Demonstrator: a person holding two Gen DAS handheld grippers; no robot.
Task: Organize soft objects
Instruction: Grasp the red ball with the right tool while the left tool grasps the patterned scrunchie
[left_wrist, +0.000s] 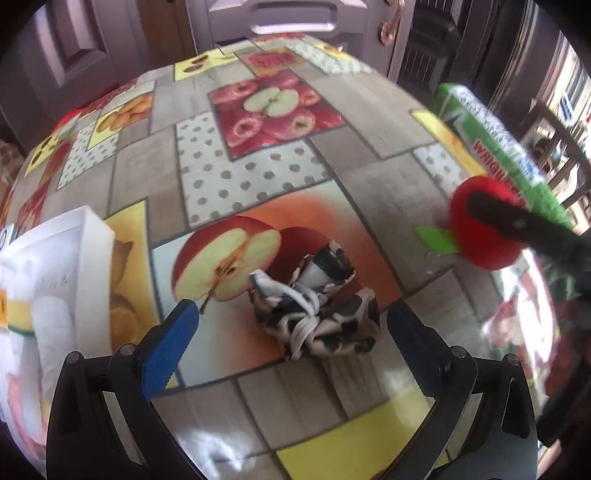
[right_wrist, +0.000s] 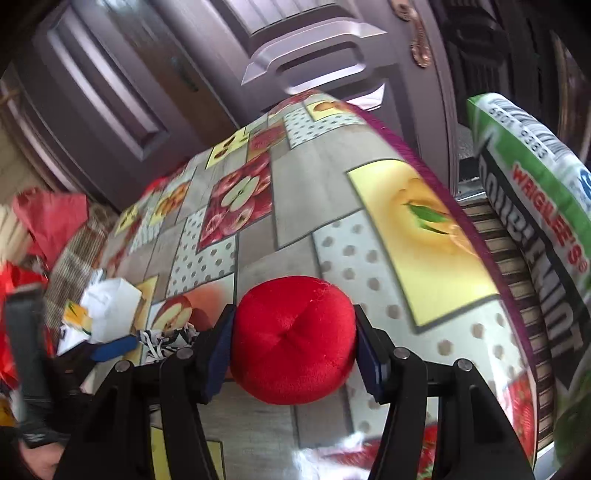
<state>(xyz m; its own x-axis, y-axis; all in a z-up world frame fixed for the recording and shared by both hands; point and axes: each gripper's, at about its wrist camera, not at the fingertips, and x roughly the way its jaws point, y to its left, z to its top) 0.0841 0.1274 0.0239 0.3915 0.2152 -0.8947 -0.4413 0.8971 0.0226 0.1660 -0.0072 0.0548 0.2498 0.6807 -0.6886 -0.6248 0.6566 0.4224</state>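
A crumpled black, white and brown patterned cloth (left_wrist: 317, 314) lies on the fruit-print tablecloth (left_wrist: 258, 177). My left gripper (left_wrist: 291, 328) is open, with its blue-padded fingers on either side of the cloth, just above it. My right gripper (right_wrist: 293, 345) is shut on a red plush apple (right_wrist: 293, 339) and holds it above the table. The apple (left_wrist: 484, 225) with its green leaf also shows in the left wrist view at the right, held by a dark finger. The cloth (right_wrist: 166, 339) peeks out at the lower left of the right wrist view.
A white box (left_wrist: 48, 280) with soft items stands at the table's left edge; it also shows in the right wrist view (right_wrist: 110, 306). A green Wrigley's Doublemint box (left_wrist: 495, 140) stands at the right edge, also in the right wrist view (right_wrist: 535, 206). A door is behind the table.
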